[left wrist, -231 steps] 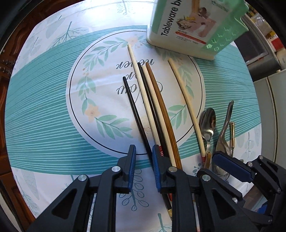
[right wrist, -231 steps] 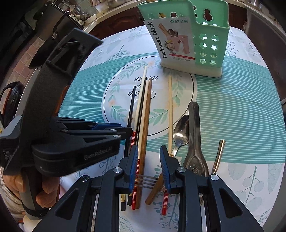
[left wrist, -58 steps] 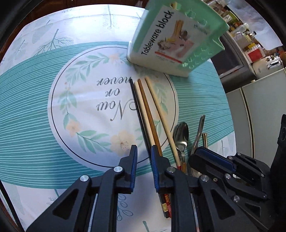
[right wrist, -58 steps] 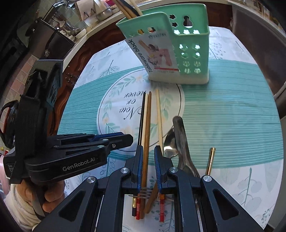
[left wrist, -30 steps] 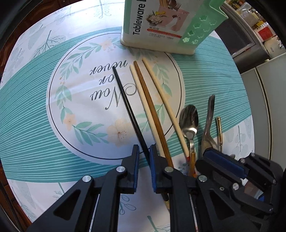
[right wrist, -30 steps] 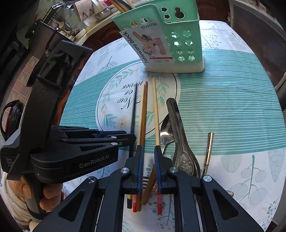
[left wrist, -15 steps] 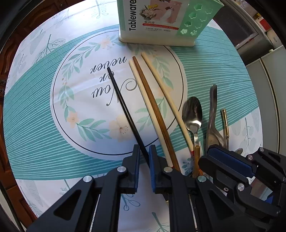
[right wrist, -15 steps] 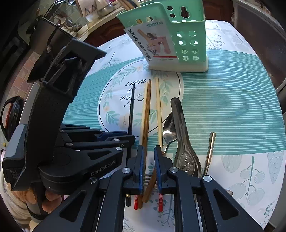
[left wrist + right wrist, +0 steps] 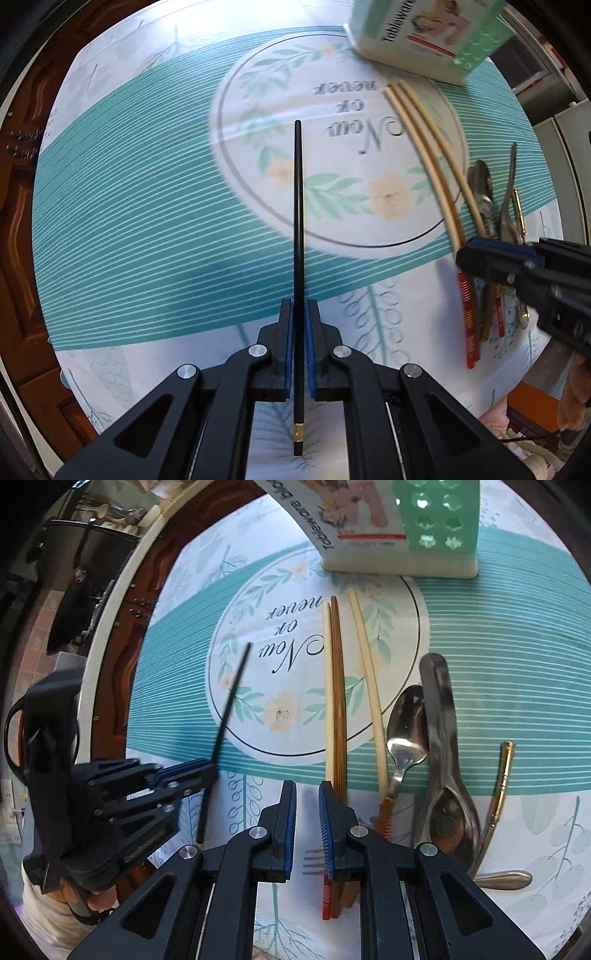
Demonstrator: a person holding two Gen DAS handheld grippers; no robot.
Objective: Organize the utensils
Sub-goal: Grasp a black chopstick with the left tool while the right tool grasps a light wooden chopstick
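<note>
Held thing: the left hand-held gripper (image 9: 299, 325) is clamped tight on a black chopstick (image 9: 298, 206), gripped nearer its gold-banded butt end than its tip.
Long axis: the stick runs straight out along the fingers, tip forward over the desk (image 9: 147, 206).
Way to the holder: the green tableware holder (image 9: 428, 33) stands ahead and off to the right of that tip, well apart.
Left pose: pointing steeply down at the cloth, the stick lying near level, so I judge it needs tipping upright.
Right hand-held gripper (image 9: 307, 834): narrowly parted, holding nothing, low beside the brown chopstick (image 9: 337, 701).
Nearer hand: right, by my reckoning.
Remaining utensils: pale chopsticks (image 9: 365, 664), spoon (image 9: 404, 731).
</note>
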